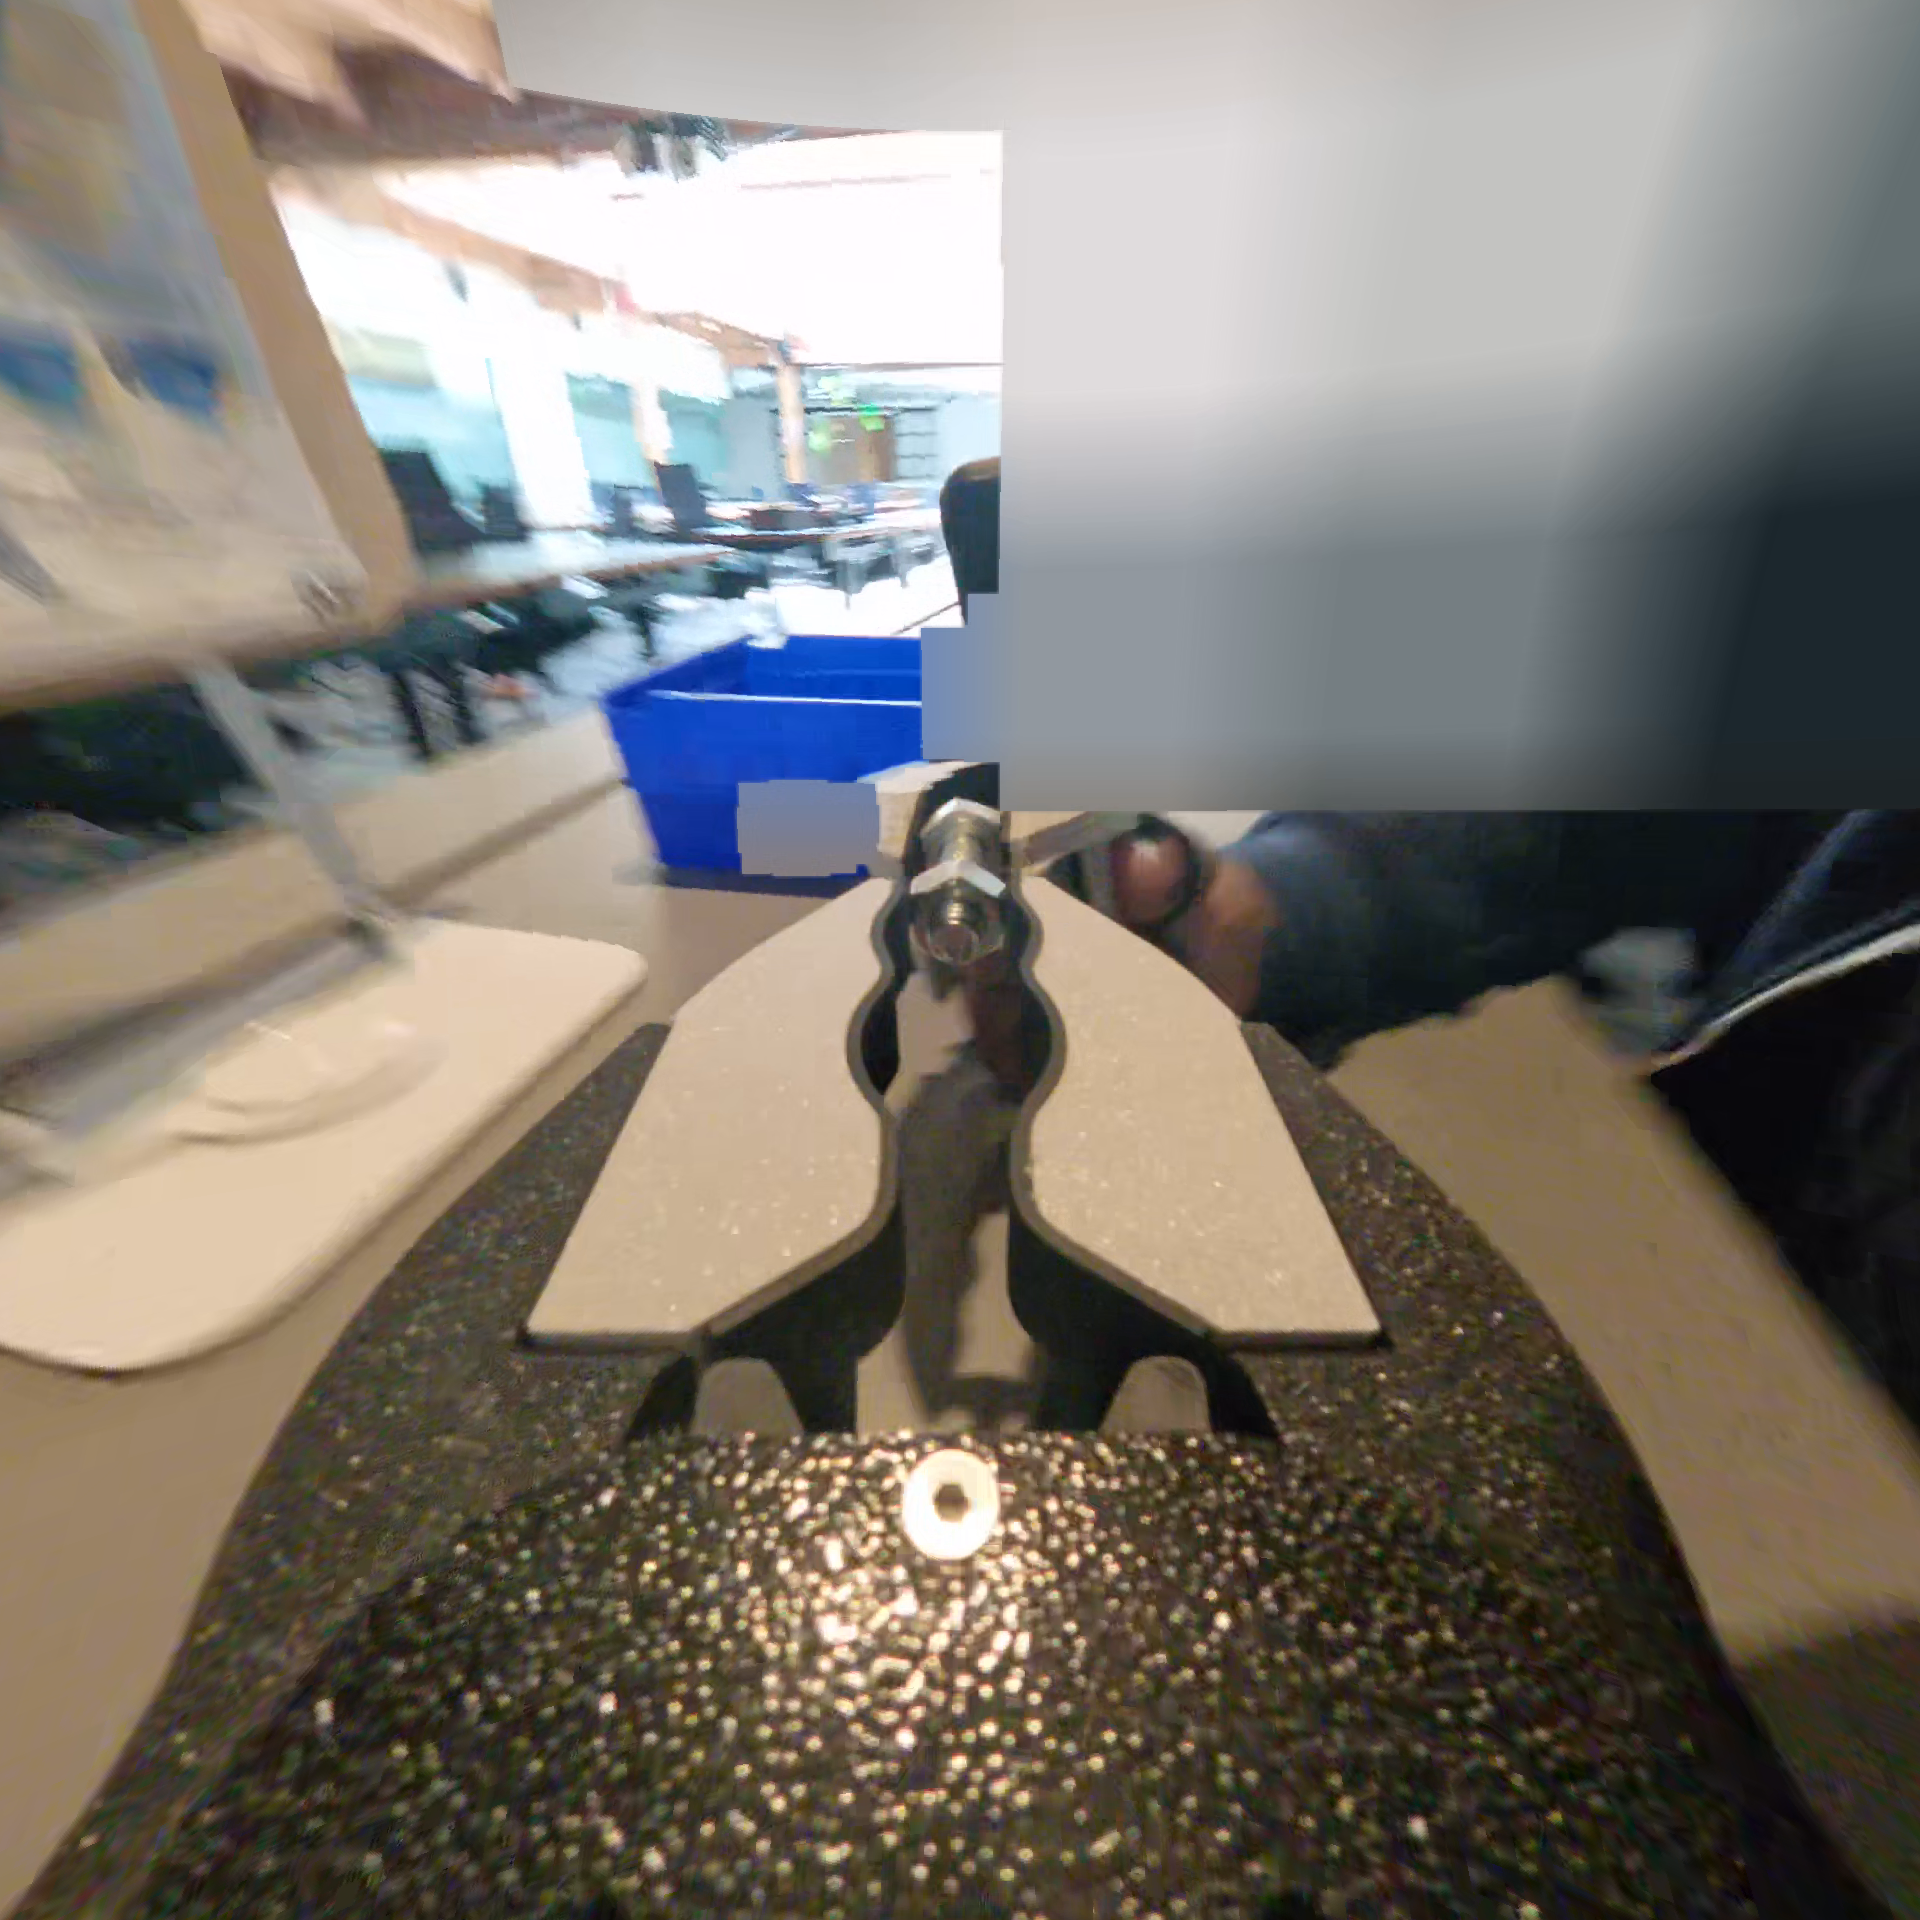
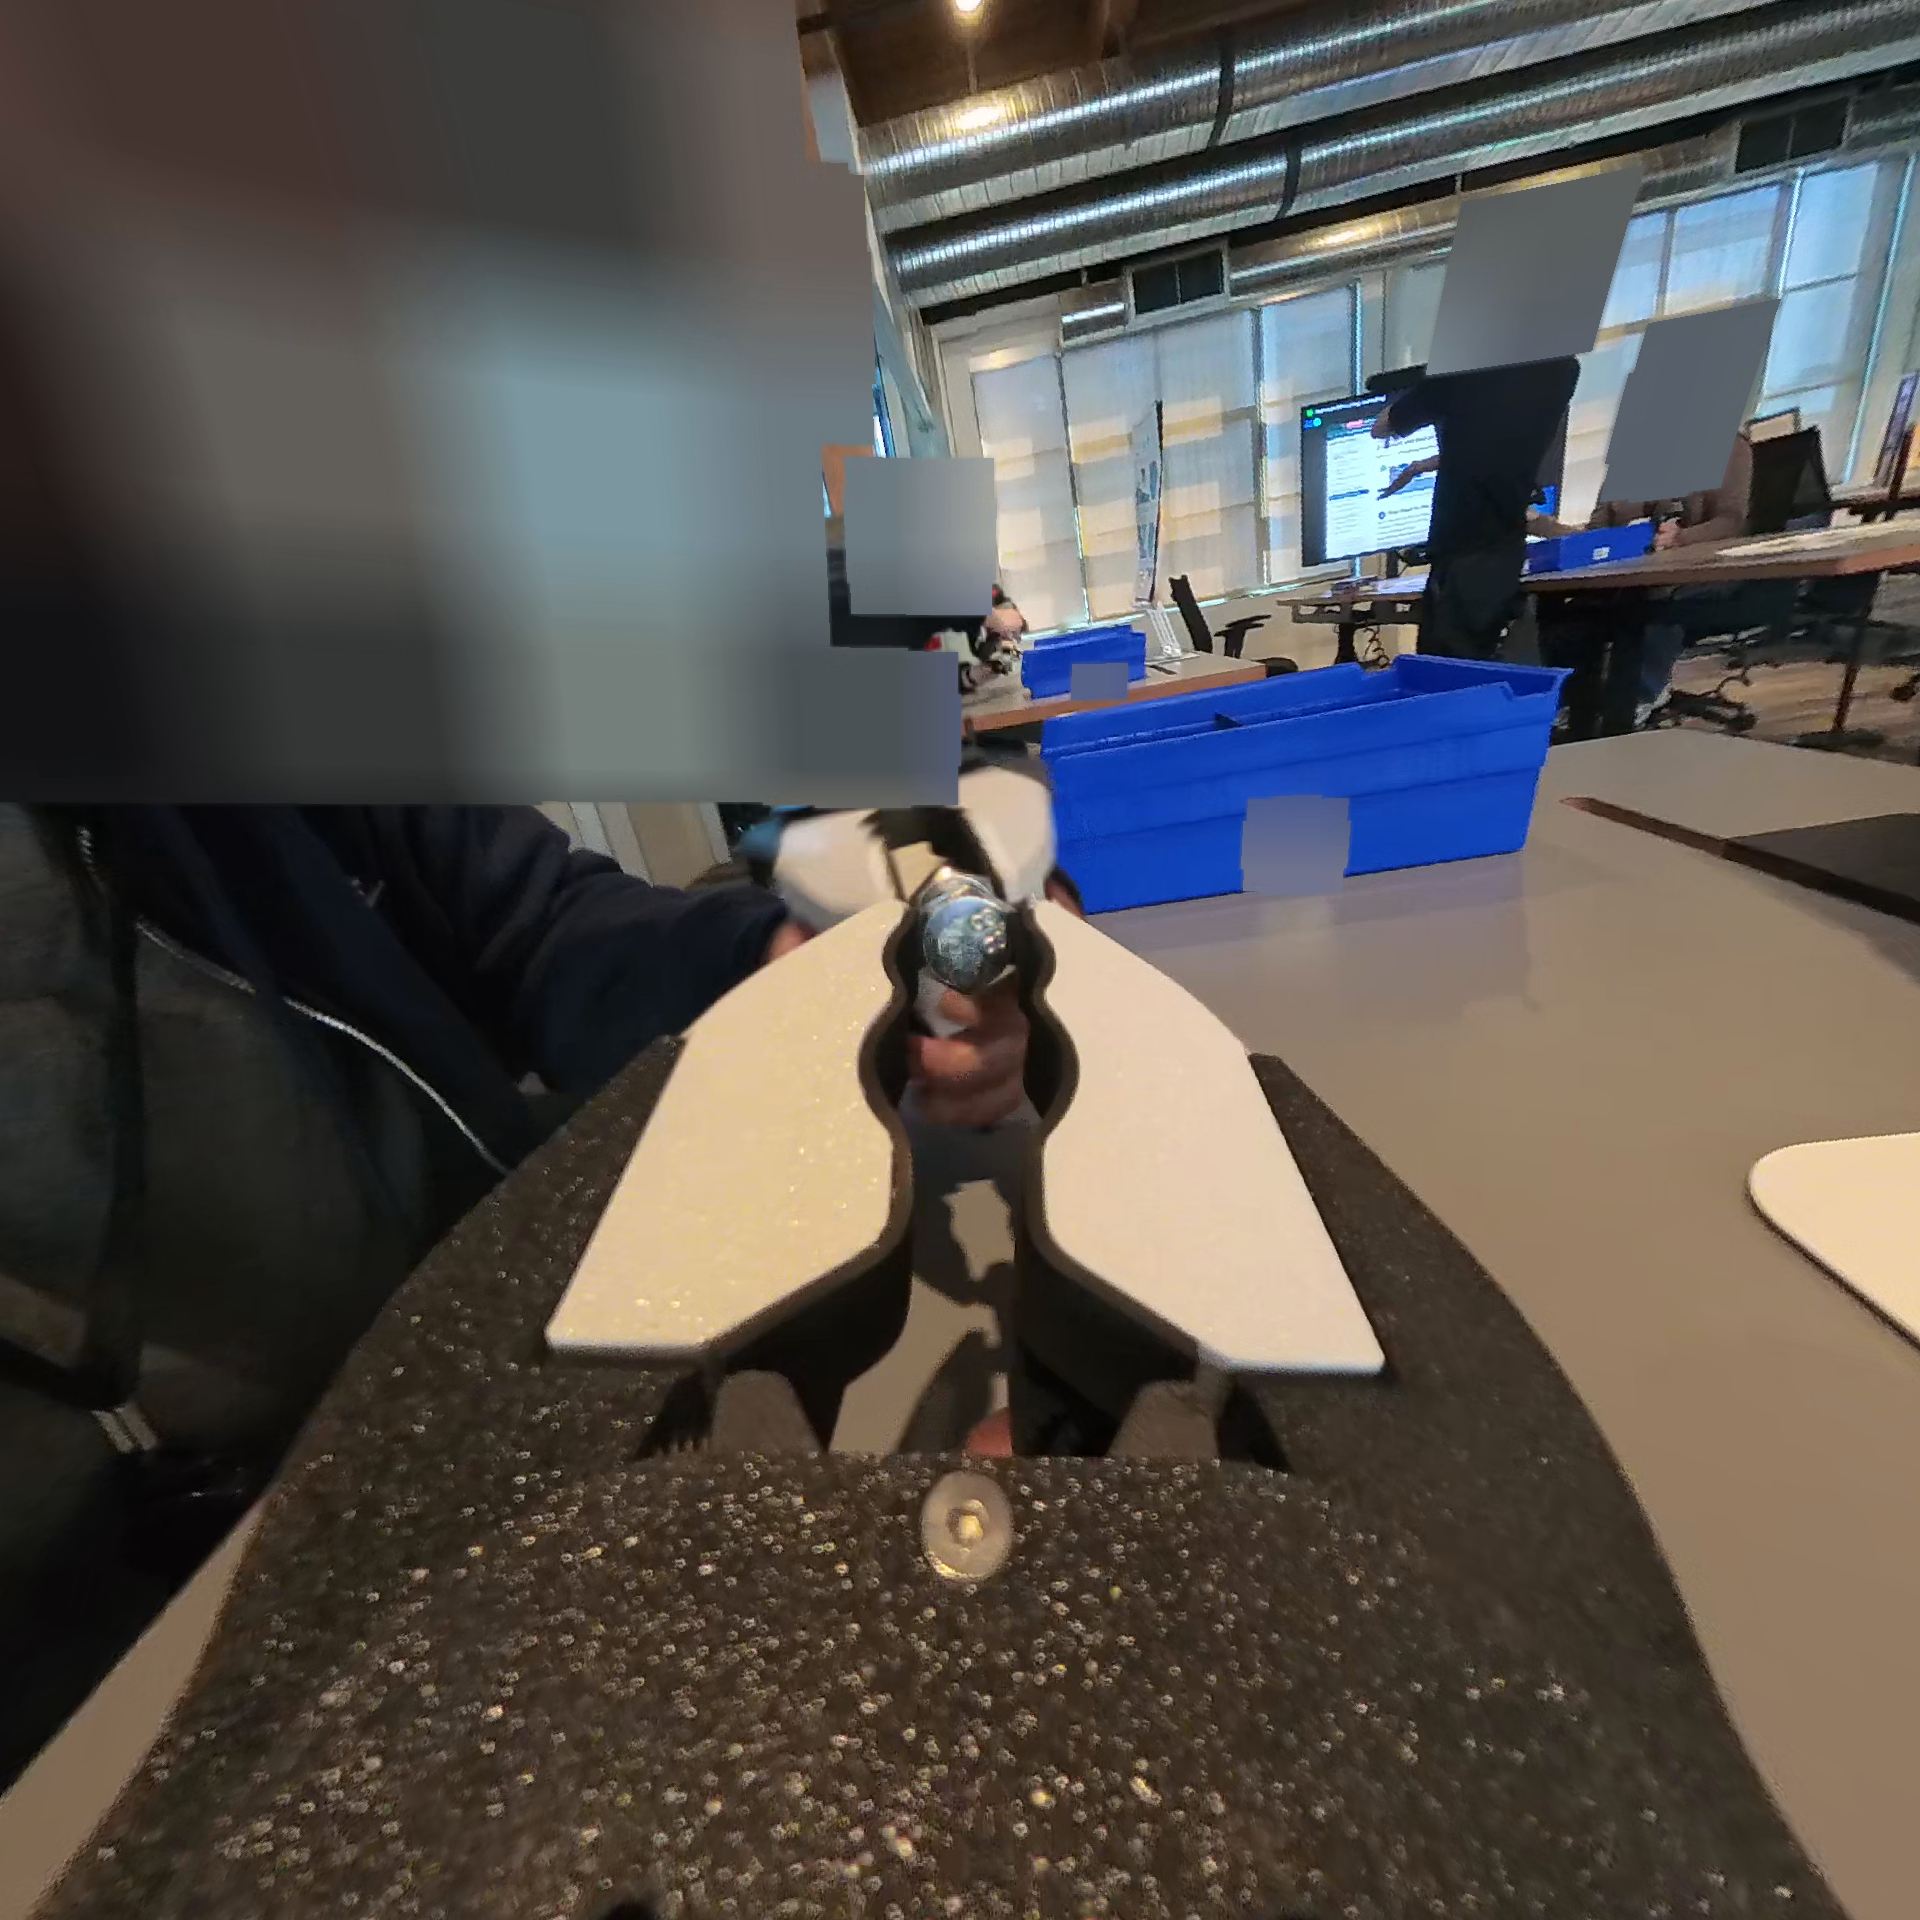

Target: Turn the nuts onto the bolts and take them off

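The two grippers face each other above the grey table [image 2: 1455, 987]. In the left wrist view my left gripper [image 1: 956, 899] is shut on a silver hex nut [image 1: 956, 883]. The nut sits on a bolt whose threaded end [image 1: 951, 940] points toward the camera. In the right wrist view my right gripper [image 2: 966, 925] is shut on the head of the same bolt [image 2: 966, 940]. The left gripper's white fingers [image 2: 831, 873] show just beyond the bolt head. The shank between the grippers is mostly hidden.
A blue bin [image 2: 1288, 769] stands on the table behind the grippers and also shows in the left wrist view [image 1: 769, 748]. A white monitor base [image 1: 312, 1091] is at the left. A dark sleeve [image 2: 520, 935] is close by. People stand at far tables.
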The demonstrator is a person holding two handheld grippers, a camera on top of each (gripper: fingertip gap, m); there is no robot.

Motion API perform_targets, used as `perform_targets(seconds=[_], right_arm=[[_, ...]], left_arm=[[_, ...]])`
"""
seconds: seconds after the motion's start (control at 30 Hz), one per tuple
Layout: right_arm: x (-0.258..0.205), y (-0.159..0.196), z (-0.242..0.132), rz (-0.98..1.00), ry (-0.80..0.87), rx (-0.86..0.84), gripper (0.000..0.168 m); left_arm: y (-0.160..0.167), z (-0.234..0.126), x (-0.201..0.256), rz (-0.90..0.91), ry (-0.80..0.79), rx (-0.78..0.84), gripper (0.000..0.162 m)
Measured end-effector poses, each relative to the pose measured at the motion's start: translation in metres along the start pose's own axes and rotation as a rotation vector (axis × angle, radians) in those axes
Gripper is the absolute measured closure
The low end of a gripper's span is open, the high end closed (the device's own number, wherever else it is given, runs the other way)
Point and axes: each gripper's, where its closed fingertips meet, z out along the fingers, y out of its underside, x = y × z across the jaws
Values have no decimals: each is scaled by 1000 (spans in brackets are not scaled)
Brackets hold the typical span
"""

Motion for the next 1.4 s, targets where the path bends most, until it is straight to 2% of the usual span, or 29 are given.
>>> perform_targets(seconds=[0.1, 0.13, 0.17, 0.3, 0.47, 0.67, 0.77, 1.0, 1.1, 1.2, 1.3, 1.4], right_arm=[[1, 1, 0, 27, -1, 10, 152], [1, 1, 0, 26, 0, 11, 152], [1, 0, 0, 24, 0, 12, 152], [1, -1, -1, 13, 7, 12, 152], [3, 0, -2, -18, 22, -1, 152], [2, 2, -1, -151, 53, -65, 152], [1, 2, 0, -174, 60, -73, 152], [3, 5, 0, -202, 75, -98, 152], [2, 6, 1, -198, 71, -98, 152], [1, 5, 2, -163, 66, -82, 152], [1, 2, 1, -82, 43, -33, 151], [3, 0, -1, -8, 32, 10, 152]], left_arm=[[3, 0, -3, 549, -190, -73, 145], [2, 0, -4, 659, -241, -73, 144], [-2, 0, -1, 664, -250, -44, 138], [-17, -4, -5, 208, -154, 91, 127], [-12, -5, -11, -378, 52, 109, 126], [2, -2, -11, -890, 240, 119, 127], [6, -3, -13, -1037, 282, 135, 127], [5, -1, -1, -1083, 363, 103, 129], [6, 0, 3, -1003, 353, 84, 144], [6, 0, 2, -747, 270, 52, 145], [7, 1, 0, -339, 113, -11, 144], [10, 3, -6, 196, -114, -88, 145]])
